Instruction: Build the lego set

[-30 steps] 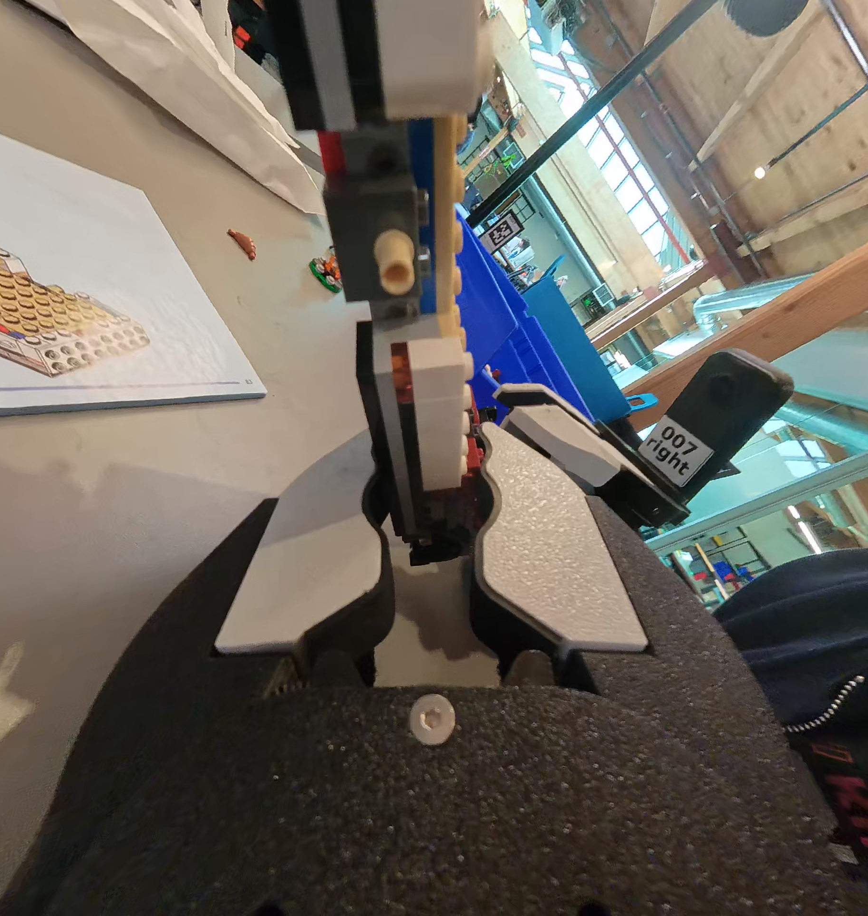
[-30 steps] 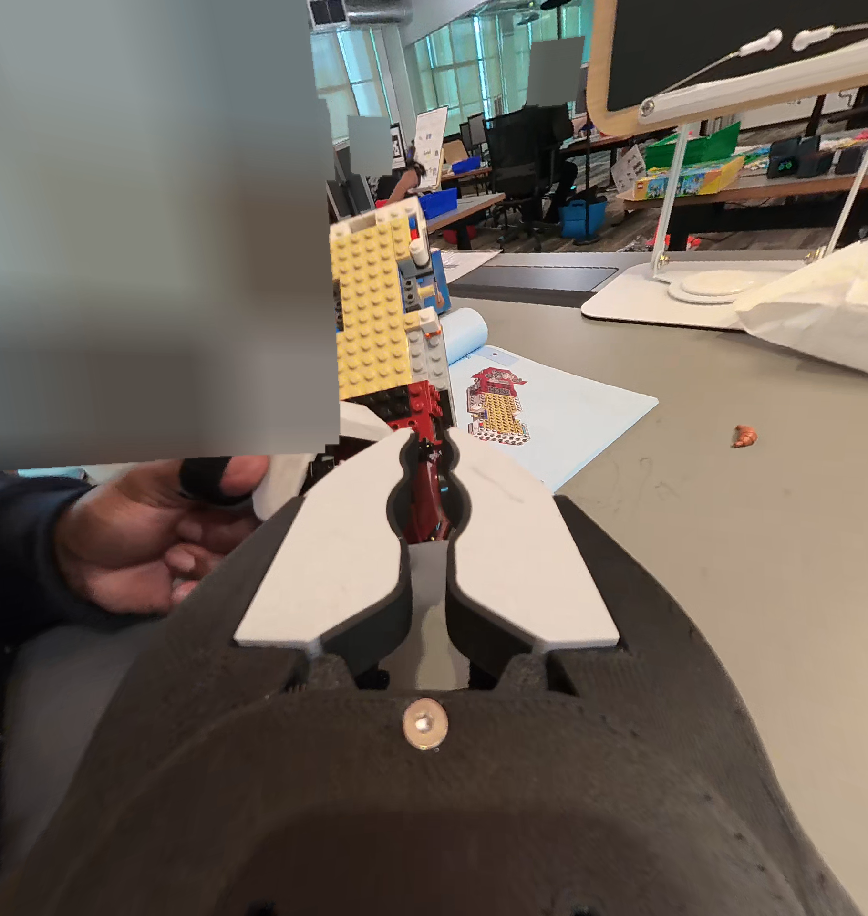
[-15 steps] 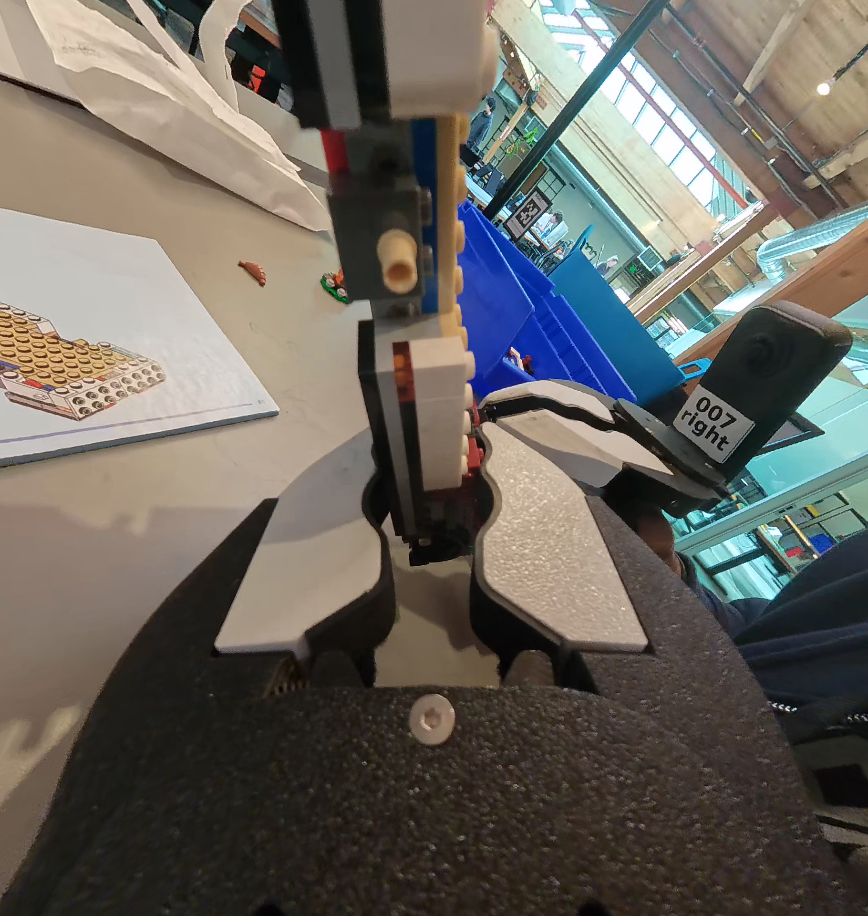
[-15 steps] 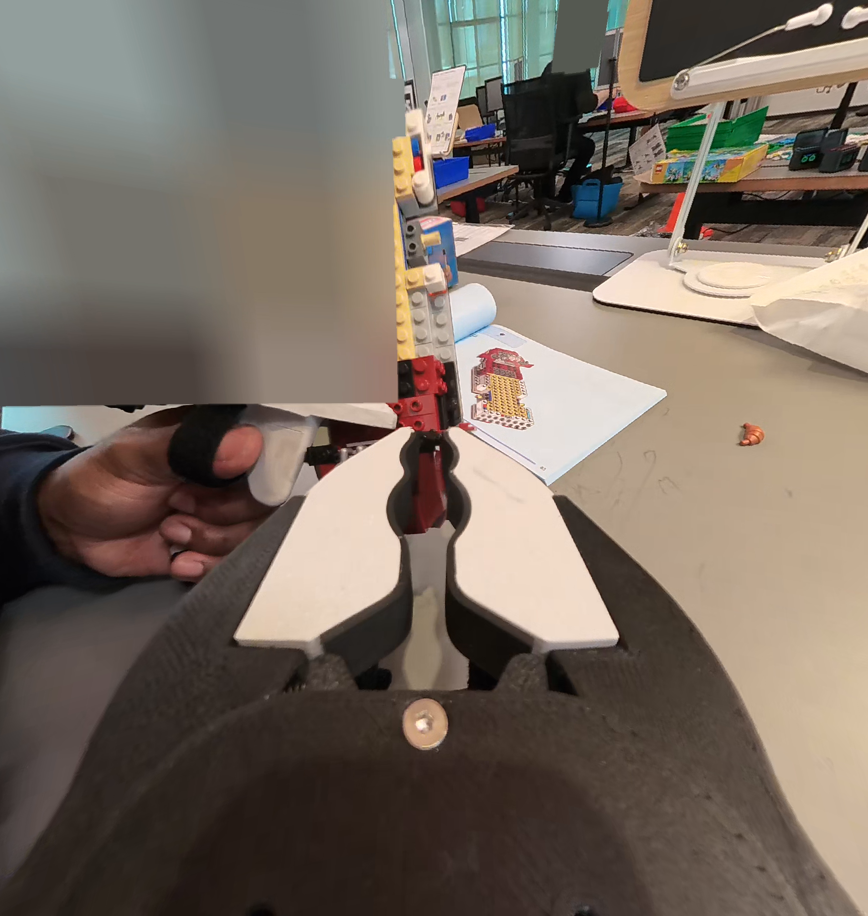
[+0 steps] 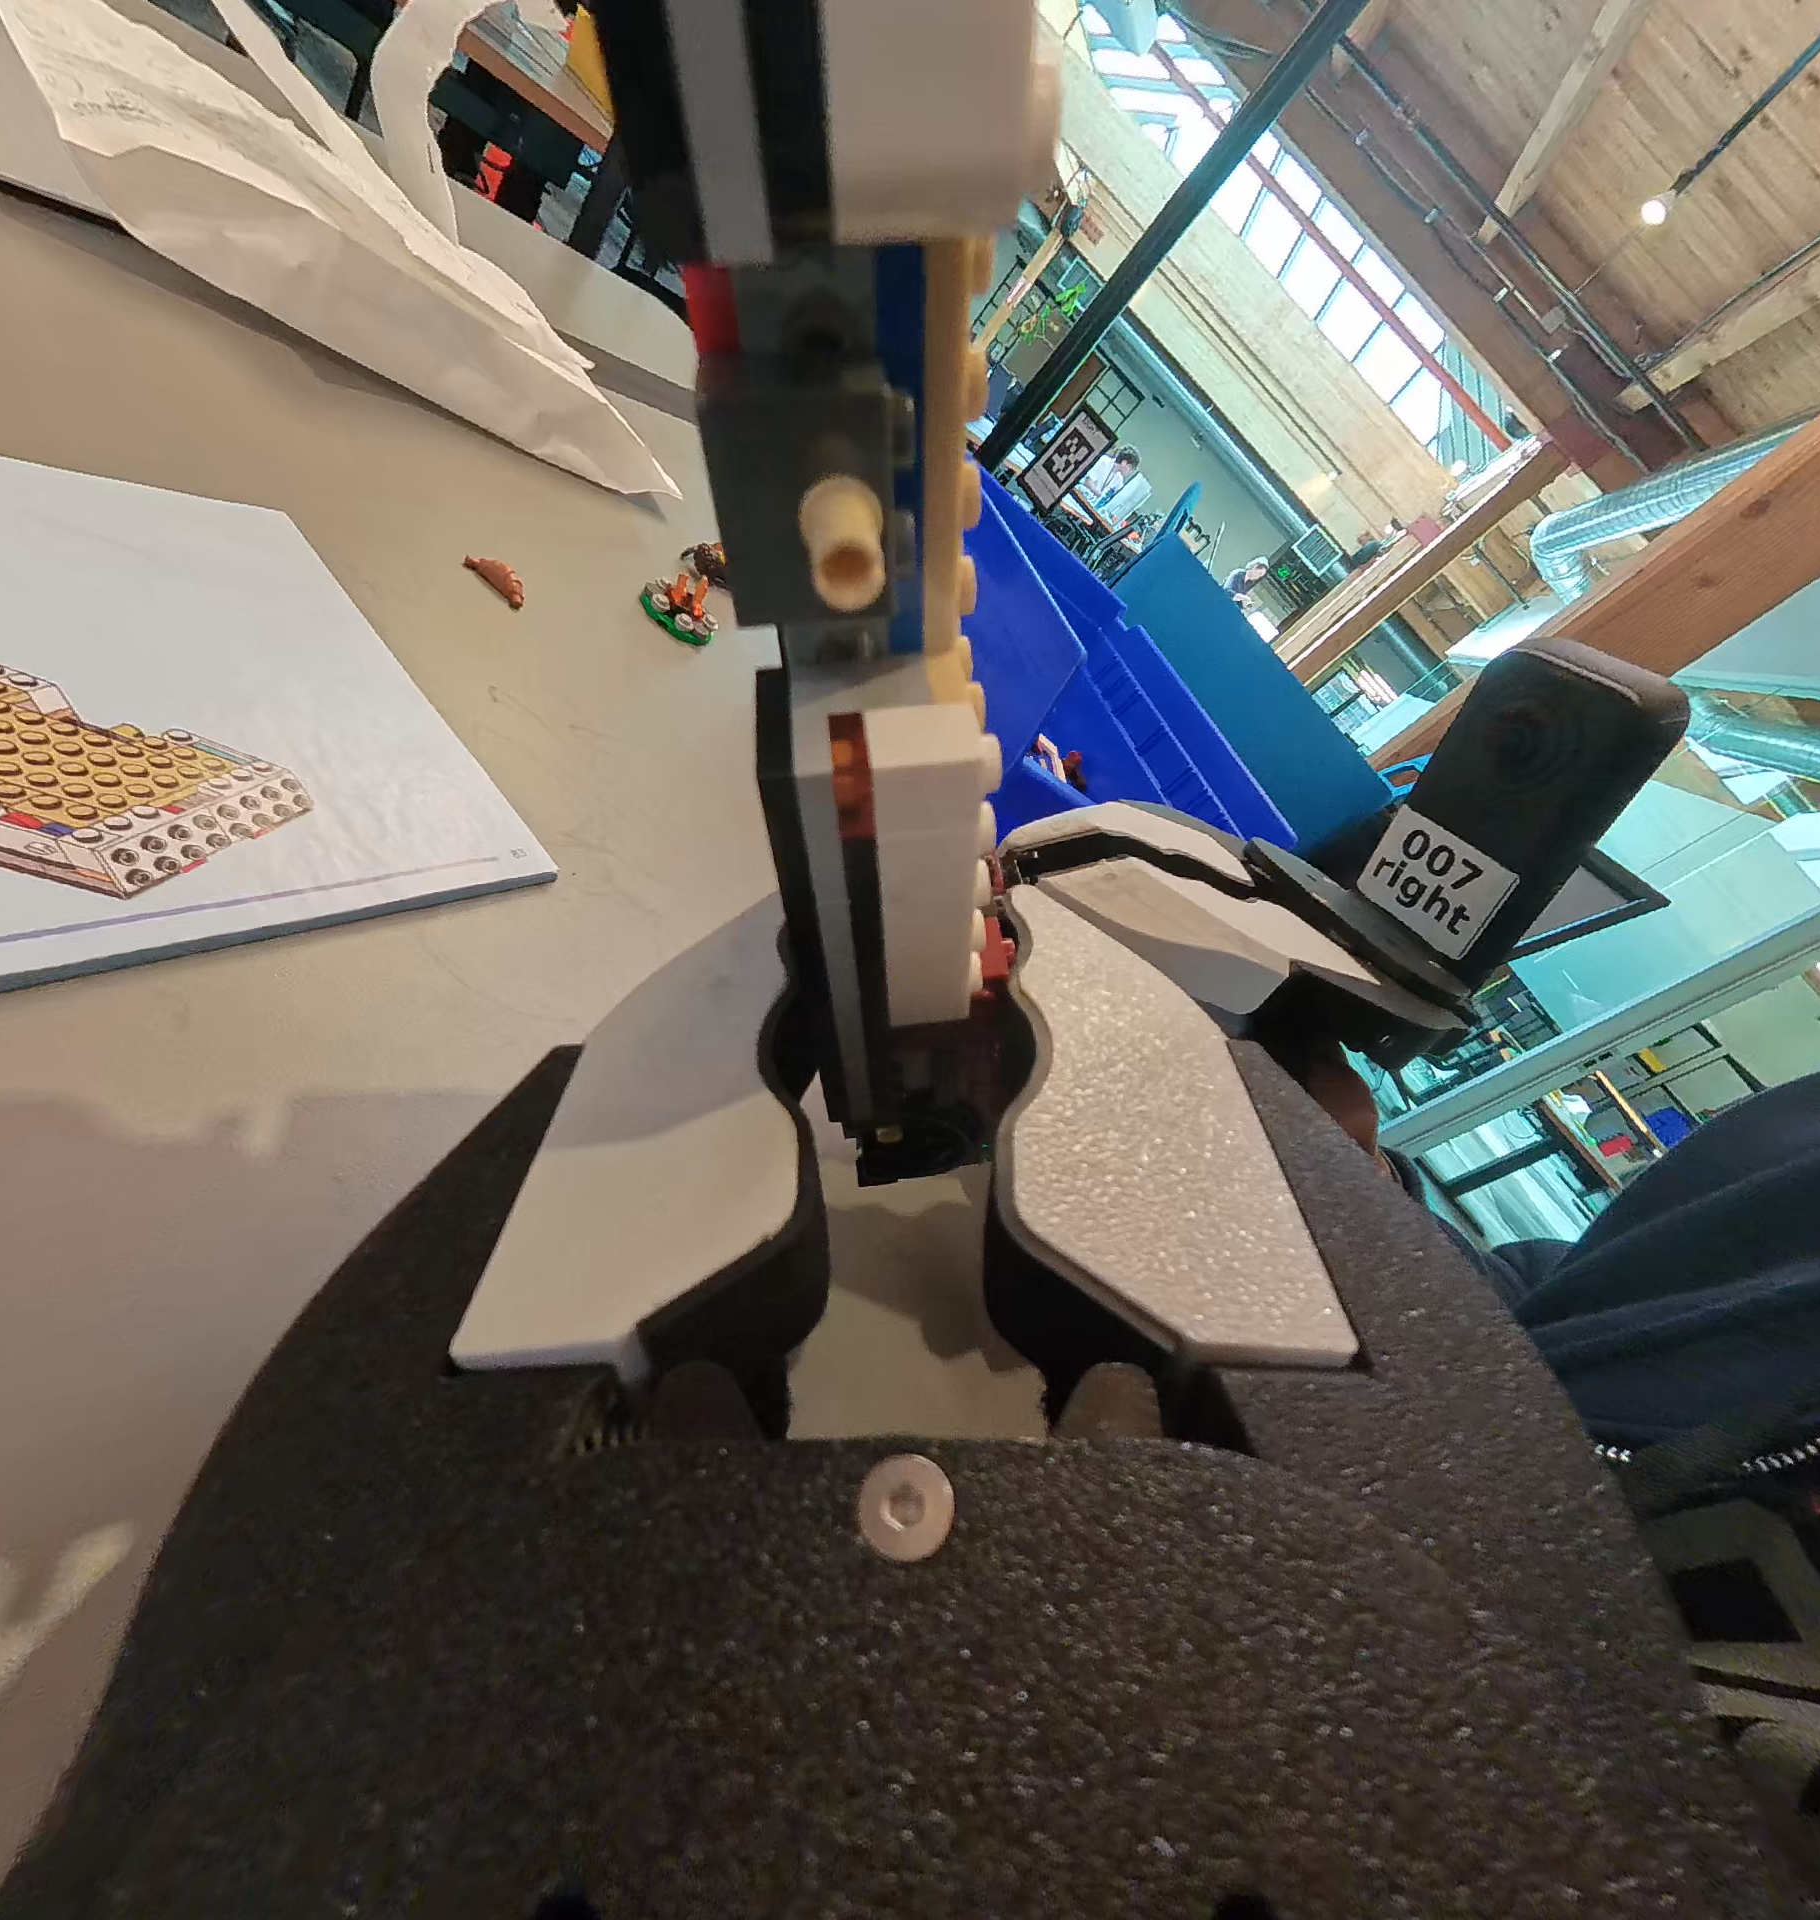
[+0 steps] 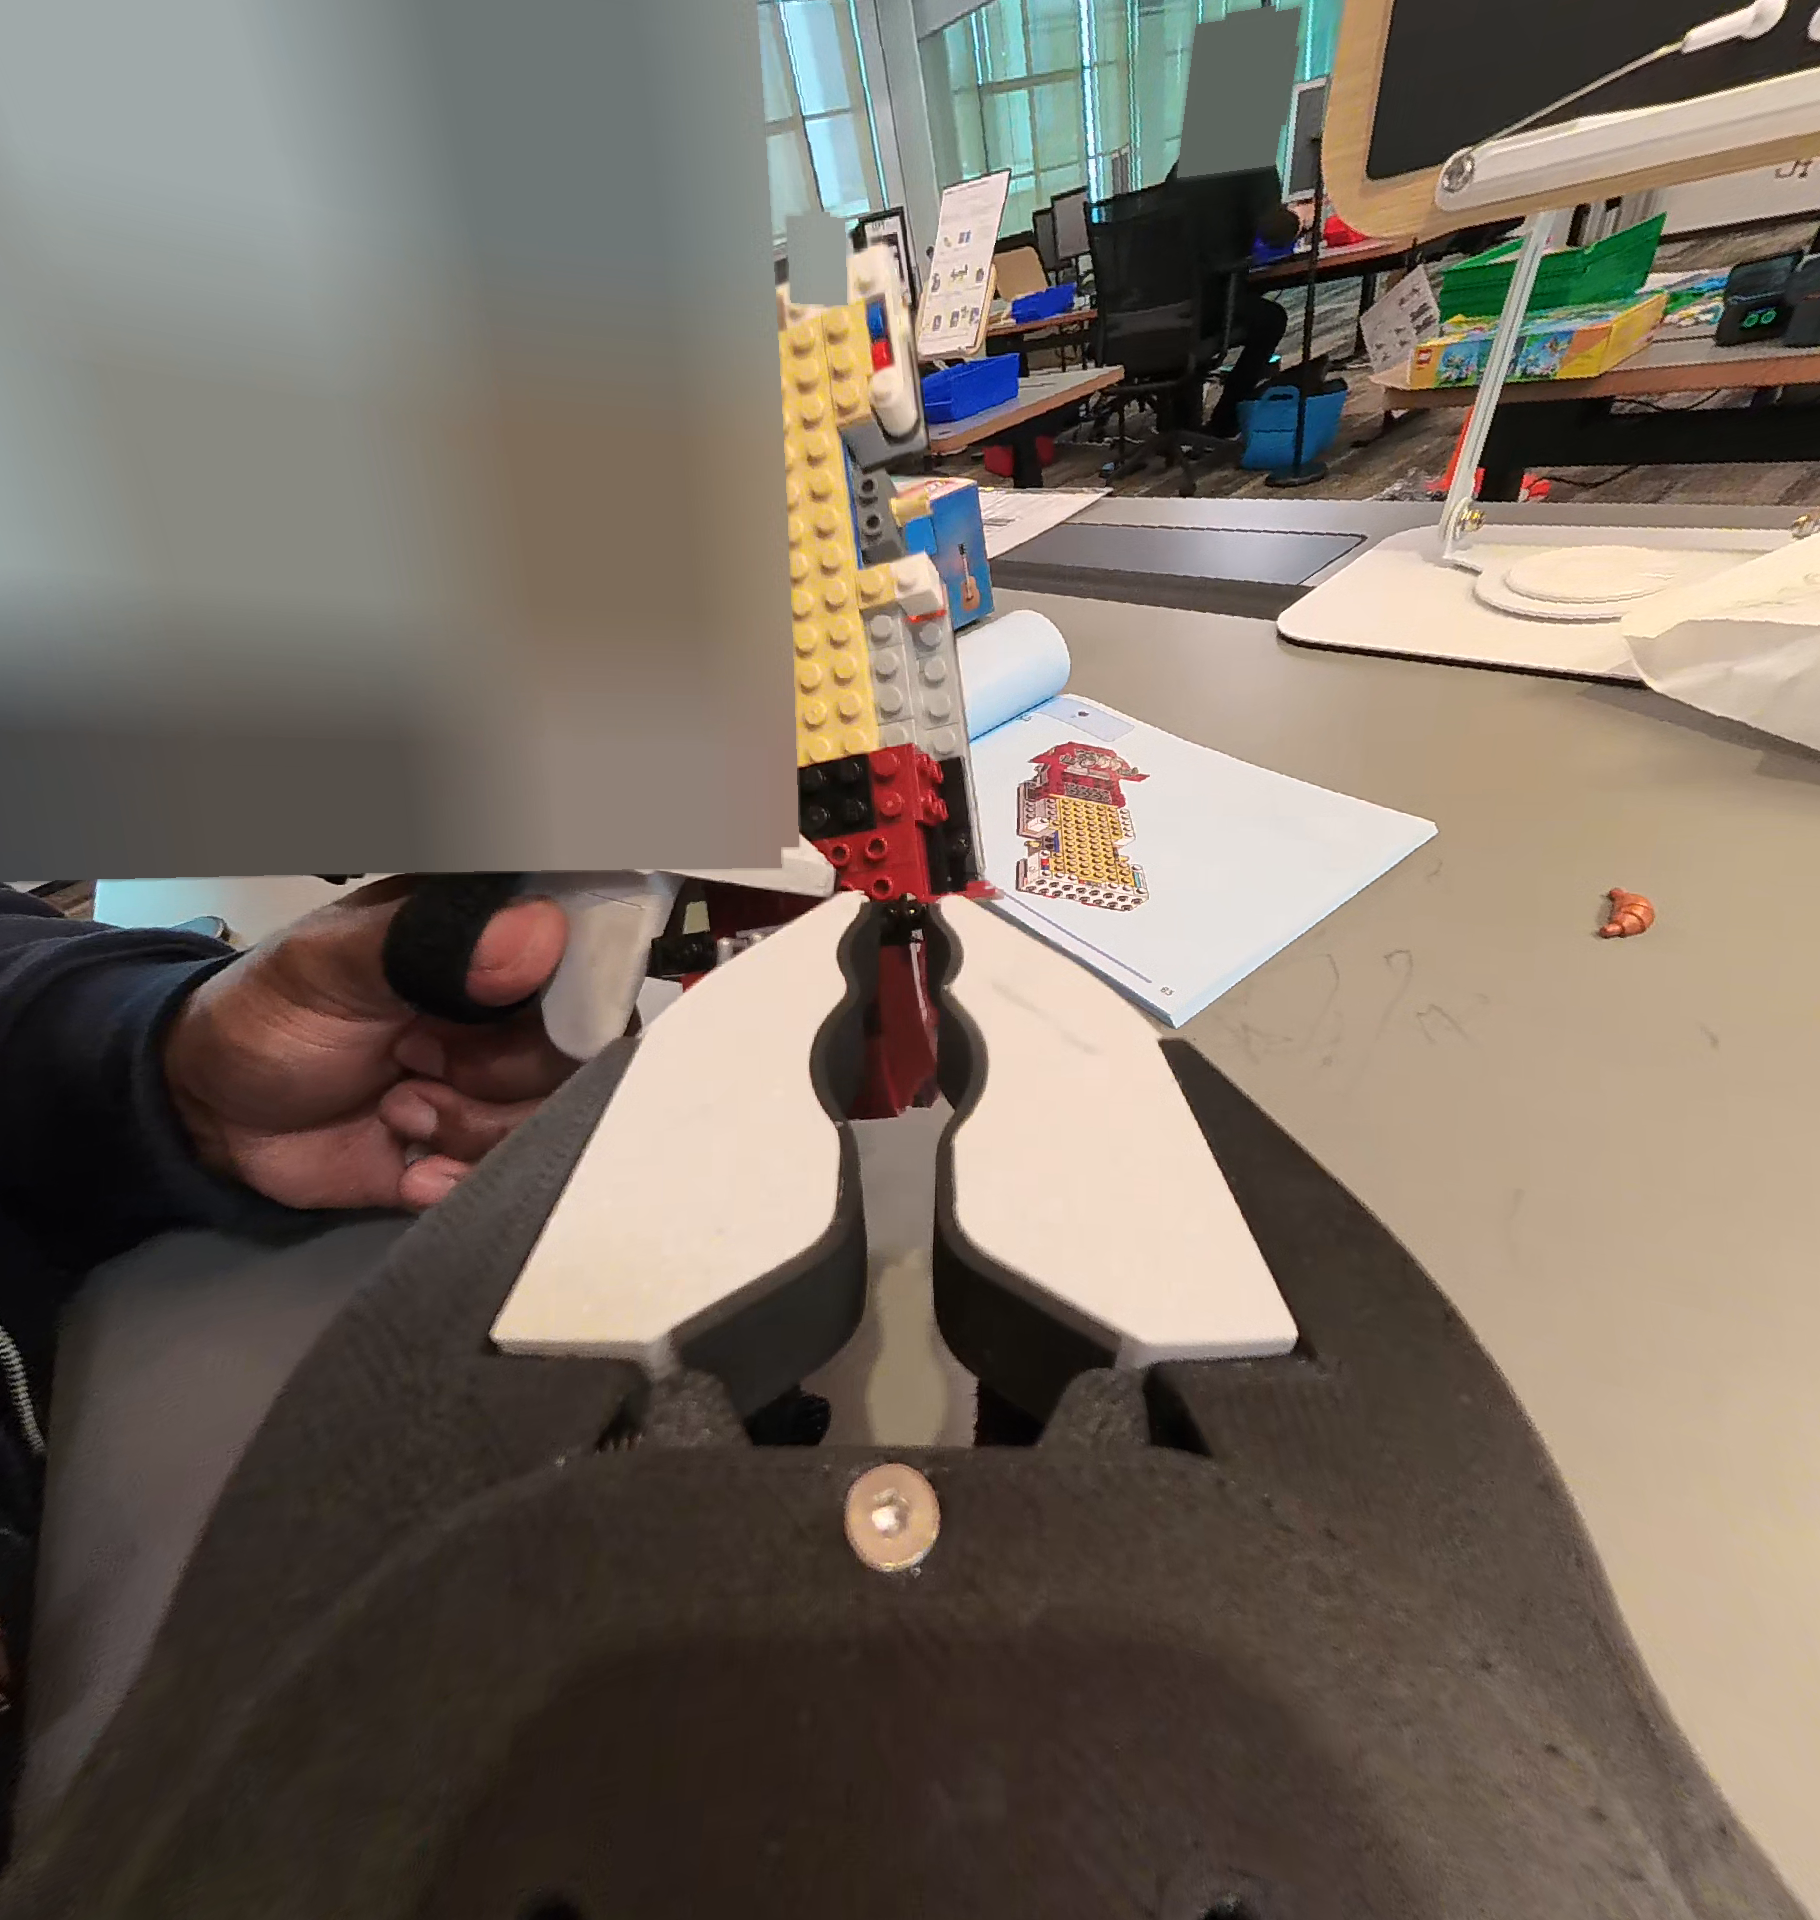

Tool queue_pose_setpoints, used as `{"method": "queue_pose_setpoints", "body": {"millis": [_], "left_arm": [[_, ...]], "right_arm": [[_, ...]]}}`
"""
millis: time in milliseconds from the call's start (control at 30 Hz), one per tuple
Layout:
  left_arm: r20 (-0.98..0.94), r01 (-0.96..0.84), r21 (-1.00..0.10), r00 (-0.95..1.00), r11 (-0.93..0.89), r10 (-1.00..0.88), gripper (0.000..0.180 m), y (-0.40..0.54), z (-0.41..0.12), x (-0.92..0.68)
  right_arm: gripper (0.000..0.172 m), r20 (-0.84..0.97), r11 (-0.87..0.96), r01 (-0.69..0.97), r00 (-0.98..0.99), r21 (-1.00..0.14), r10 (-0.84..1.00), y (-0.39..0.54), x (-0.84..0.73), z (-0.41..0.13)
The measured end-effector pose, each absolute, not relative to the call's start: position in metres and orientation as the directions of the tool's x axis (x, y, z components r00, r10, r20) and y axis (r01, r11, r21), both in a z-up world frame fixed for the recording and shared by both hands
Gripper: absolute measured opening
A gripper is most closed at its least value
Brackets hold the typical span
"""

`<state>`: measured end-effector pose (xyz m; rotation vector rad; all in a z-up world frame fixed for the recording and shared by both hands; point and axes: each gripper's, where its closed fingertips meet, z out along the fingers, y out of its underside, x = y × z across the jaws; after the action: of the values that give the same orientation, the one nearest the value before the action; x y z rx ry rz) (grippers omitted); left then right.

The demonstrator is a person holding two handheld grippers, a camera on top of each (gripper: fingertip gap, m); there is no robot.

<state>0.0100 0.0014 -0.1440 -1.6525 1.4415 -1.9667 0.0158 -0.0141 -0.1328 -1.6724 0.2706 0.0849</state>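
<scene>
Up close in the left wrist view, the left gripper (image 5: 901,997) pinches the lower end of a tall brick model (image 5: 864,582), an instruction booklet (image 5: 210,727) lying off its left finger. Over in the right wrist view, the right gripper (image 6: 901,914) clamps the model's dark red end piece (image 6: 898,1029), a hand (image 6: 366,1060) beside its left finger.

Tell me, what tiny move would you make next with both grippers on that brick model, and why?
Probably keep both grips and lower it gently to the table. The left gripper clamps the brick model edge-on and upright, while the right gripper pinches its dark red piece.
</scene>
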Motion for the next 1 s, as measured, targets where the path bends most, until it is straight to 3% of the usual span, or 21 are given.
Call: {"method": "queue_pose_setpoints", "body": {"millis": [100, 233, 300, 433, 667, 1000], "left_arm": [[0.708, -0.465, -0.698, -0.337, -0.545, -0.620, 0.032, 0.001, -0.149, 0.013], [0.847, -0.657, -0.498, -0.230, -0.566, -0.479, 0.032, -0.004, -0.171, 0.010], [0.895, -0.755, -0.387, -0.168, -0.530, -0.414, 0.032, -0.012, -0.182, 0.000], [0.908, -0.877, -0.292, -0.129, -0.381, -0.399, 0.033, -0.034, -0.195, -0.025], [0.830, -0.921, -0.322, -0.163, -0.219, -0.533, 0.044, -0.047, -0.201, -0.037], [0.747, -0.924, -0.311, -0.093, -0.222, -0.659, 0.047, -0.033, -0.208, -0.034]], "right_arm": [[0.008, -0.239, -0.108, -0.255, 0.961, -0.961, -0.140, -0.015, 0.018, -0.135], [0.018, -0.265, -0.104, -0.276, 0.958, -0.955, -0.106, -0.023, 0.018, -0.129], [0.018, -0.270, -0.105, -0.281, 0.957, -0.954, -0.108, -0.032, 0.024, -0.126], [0.018, -0.270, -0.139, -0.285, 0.956, -0.948, -0.116, -0.041, 0.032, -0.133], [0.016, -0.213, -0.172, -0.236, 0.967, -0.956, -0.141, -0.047, 0.031, -0.140], [0.016, -0.212, -0.190, -0.234, 0.968, -0.953, -0.131, -0.060, 0.031, -0.145]]}}
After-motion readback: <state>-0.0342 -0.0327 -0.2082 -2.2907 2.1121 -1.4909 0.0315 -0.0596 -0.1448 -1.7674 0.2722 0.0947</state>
